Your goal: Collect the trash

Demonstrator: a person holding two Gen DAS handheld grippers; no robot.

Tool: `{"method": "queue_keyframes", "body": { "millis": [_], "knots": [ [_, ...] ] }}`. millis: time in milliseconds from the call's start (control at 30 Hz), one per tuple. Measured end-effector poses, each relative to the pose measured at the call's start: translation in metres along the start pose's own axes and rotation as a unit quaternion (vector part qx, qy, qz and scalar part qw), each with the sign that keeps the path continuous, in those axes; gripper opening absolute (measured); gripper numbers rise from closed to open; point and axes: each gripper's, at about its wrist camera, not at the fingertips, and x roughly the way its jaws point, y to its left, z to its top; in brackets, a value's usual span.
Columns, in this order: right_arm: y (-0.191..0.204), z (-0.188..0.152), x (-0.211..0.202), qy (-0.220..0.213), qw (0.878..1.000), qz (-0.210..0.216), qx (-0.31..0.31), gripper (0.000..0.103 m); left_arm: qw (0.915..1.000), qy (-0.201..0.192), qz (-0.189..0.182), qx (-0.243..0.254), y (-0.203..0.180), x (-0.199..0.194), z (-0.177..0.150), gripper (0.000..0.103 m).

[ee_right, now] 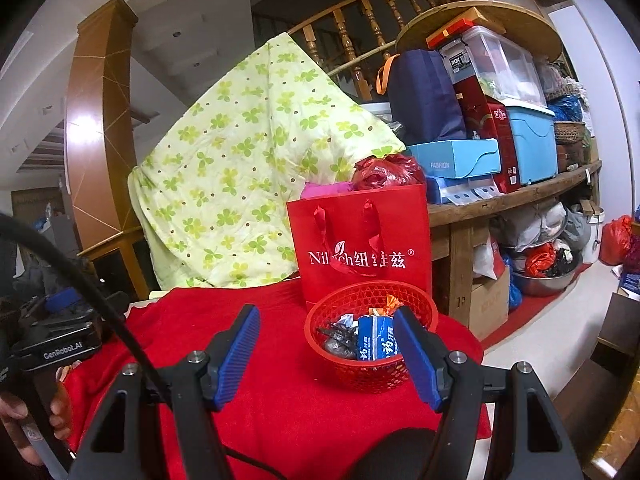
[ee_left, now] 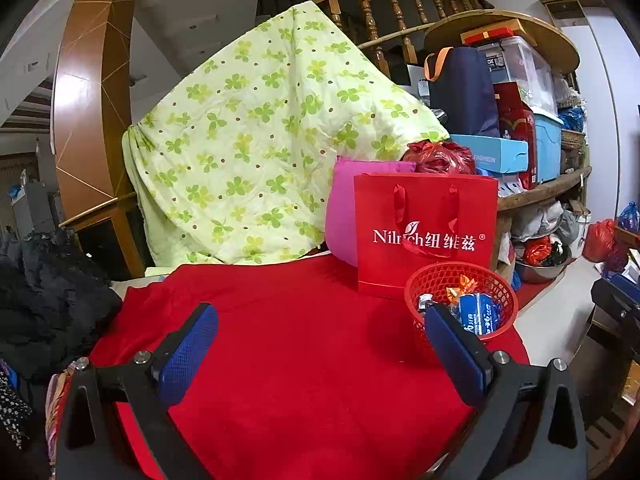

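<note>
left tool (ee_left: 320, 344): wide open, empty, over the red cloth (ee_left: 300, 340) | right tool (ee_right: 326, 354): wide open, empty, just before the red basket (ee_right: 372, 368) | basket: on cloth-covered bench, in front of red paper bag (ee_right: 360, 248) | trash: blue packet (ee_right: 372, 342) and, it seems, crumpled wrappers (ee_right: 340, 340) in basket

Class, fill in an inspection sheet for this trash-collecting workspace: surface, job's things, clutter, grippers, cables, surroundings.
Surface: red cloth, no loose trash seen on it.
Job's things: red mesh basket holds wrappers and a blue carton.
Clutter: red gift bag behind the basket; green clover quilt.
Grippers: left gripper open, empty; right gripper open, empty.
Cables: black cable at left.
Surroundings: crowded wooden shelf, stair railing.
</note>
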Motion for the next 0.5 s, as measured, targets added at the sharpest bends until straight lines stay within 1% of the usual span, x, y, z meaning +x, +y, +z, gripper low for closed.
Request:
{"method": "queue_keyframes", "body": {
  "millis": [133, 333, 500],
  "knots": [
    [0.001, 0.001, -0.005, 0.005, 1.0, -0.003, -0.009, 0.073, 1.0, 0.003, 0.003, -0.004, 0.0, -0.003, 0.0, 0.102],
    [0.005, -0.003, 0.003, 0.034, 0.999, -0.007, -0.032, 0.076, 0.9998, 0.011, 0.014, 0.005, -0.005, -0.004, -0.002, 0.102],
    [0.007, -0.005, 0.006, 0.036, 0.999, -0.006, -0.037, 0.076, 0.9998, 0.014, 0.014, 0.008, -0.005, -0.005, -0.004, 0.102]
  ]
}}
